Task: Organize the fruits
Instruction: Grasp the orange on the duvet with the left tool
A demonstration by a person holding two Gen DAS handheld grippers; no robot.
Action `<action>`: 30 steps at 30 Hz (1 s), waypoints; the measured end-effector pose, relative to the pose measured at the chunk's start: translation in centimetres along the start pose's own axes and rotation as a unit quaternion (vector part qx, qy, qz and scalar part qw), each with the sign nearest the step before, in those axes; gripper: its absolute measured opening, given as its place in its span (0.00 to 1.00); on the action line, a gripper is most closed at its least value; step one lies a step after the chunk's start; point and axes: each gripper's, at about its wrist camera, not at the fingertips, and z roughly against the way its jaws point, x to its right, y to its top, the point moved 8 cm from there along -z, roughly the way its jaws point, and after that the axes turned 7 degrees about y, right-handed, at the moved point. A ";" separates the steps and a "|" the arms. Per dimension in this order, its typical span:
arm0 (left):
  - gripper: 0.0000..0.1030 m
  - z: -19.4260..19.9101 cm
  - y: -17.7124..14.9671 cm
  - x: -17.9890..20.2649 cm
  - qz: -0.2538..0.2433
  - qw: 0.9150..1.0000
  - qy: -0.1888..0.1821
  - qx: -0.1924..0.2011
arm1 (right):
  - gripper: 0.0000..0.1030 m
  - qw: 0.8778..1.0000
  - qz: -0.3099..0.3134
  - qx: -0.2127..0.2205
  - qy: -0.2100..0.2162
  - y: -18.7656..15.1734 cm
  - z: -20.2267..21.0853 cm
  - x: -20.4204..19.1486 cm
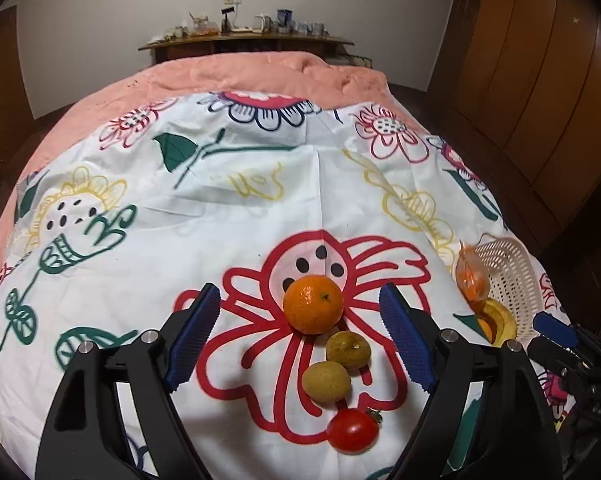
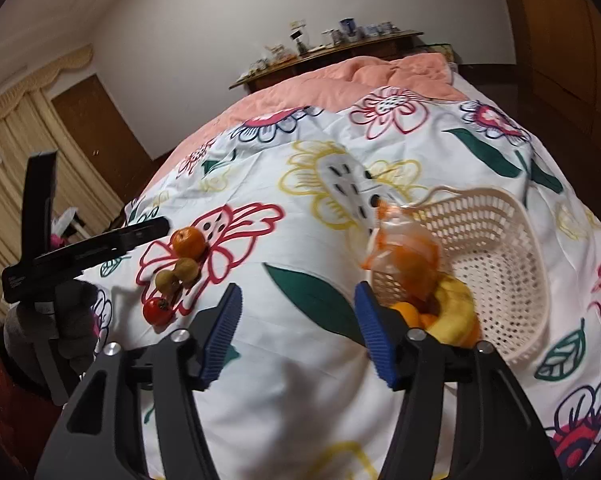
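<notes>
Closest to your left gripper (image 1: 300, 332), a red tomato (image 1: 353, 430) is sitting at 6 o'clock of the fruit row on the flowered sheet (image 1: 236, 208). You're holding those blue-padded fingers (image 1: 198, 332) wide apart, gripping nothing. Two small greenish-brown fruits (image 1: 326, 382) are lying between the pads but untouched, and an orange (image 1: 313, 309) is resting at 12 o'clock of them, just beyond the fingertips.

Over on your right gripper (image 2: 297, 334), the jaws are standing partly apart and empty, with only sheet showing between them. At 2 o'clock from it, the white basket (image 2: 496, 248) is lying tipped on its side, with a banana (image 2: 456, 316), some orange fruit (image 2: 406, 314) and a blurred orange plastic bag (image 2: 404, 248) spilling at its mouth. Your gloved hand (image 2: 66, 320) is showing at 9 o'clock, gripping the left tool.
</notes>
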 end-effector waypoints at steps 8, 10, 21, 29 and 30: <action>0.52 -4.1 -0.3 0.6 0.003 0.998 -0.033 -0.060 | 0.62 0.999 0.007 -0.039 0.018 0.5 -3.0 -1.8; 0.49 -5.0 -0.6 0.7 0.005 0.996 -0.048 -0.069 | 0.62 0.998 0.007 -0.051 0.023 0.7 -3.9 -2.2; 0.40 -3.8 0.1 -1.6 0.055 0.990 -0.125 -0.031 | 0.62 0.991 0.038 -0.118 0.045 1.1 -8.6 -6.1; 0.40 -3.1 1.5 -5.9 0.089 0.991 -0.094 0.016 | 0.56 0.983 0.078 -0.136 0.093 0.6 -9.9 -10.8; 0.40 -3.2 1.5 -6.4 0.094 0.991 -0.093 0.018 | 0.53 0.982 0.083 -0.141 0.096 0.5 -10.1 -11.3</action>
